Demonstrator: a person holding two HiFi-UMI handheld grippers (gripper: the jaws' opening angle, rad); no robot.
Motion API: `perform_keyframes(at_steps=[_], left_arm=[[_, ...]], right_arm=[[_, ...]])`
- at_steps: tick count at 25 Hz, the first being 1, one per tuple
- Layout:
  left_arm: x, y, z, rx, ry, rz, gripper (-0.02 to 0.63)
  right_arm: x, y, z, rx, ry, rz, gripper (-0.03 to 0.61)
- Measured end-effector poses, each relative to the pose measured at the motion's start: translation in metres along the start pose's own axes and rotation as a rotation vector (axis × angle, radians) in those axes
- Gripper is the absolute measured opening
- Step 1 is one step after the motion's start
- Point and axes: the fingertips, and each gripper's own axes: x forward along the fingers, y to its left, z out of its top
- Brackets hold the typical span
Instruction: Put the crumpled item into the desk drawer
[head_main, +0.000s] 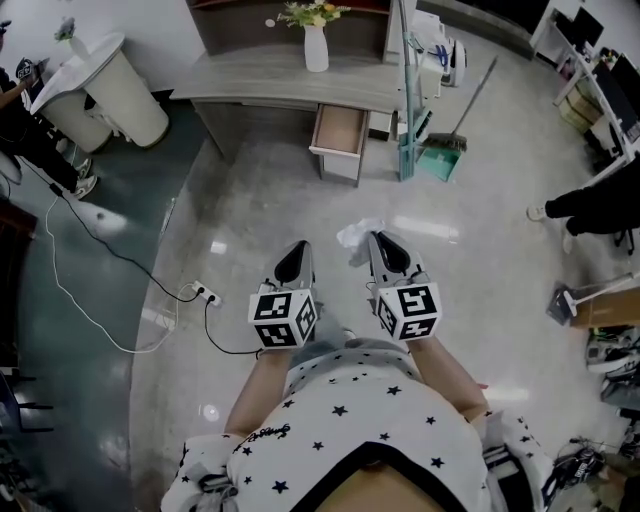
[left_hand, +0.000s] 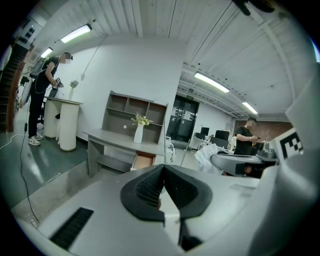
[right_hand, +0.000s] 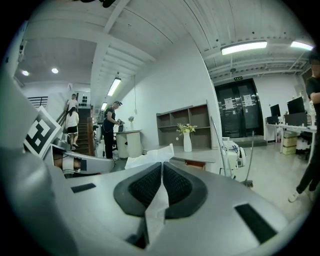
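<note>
The crumpled item, a wad of white paper, is pinched in the right hand-held gripper, whose jaws are clamped on it. It bulges past the tips toward 11 o'clock, above the floor. At its 9 o'clock, the left hand-held gripper has its jaws together on nothing. At 12 o'clock, well apart, the drawer stands open under the tabletop, which carries a white vase.

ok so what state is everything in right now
desk drawer, pulled open
crumpled paper, pinched between the right gripper's jaws
right gripper, shut on the crumpled paper
left gripper, shut, nothing between its jaws
vase, upright
</note>
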Motion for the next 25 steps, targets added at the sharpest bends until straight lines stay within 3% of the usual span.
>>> perform_keyframes(at_steps=[10, 25], left_arm=[[0.038, 0.017, 0.008, -0.016, 0.011, 0.016, 0.012], [0.15, 0.066, 0.054, -0.007, 0.04, -0.044, 0.011]], right_arm=[[0.04, -0.015, 0.008, 0.013, -0.001, 0.021, 0.005], [0.155, -0.066, 0.038, 0.026, -0.003, -0.036, 0.005]])
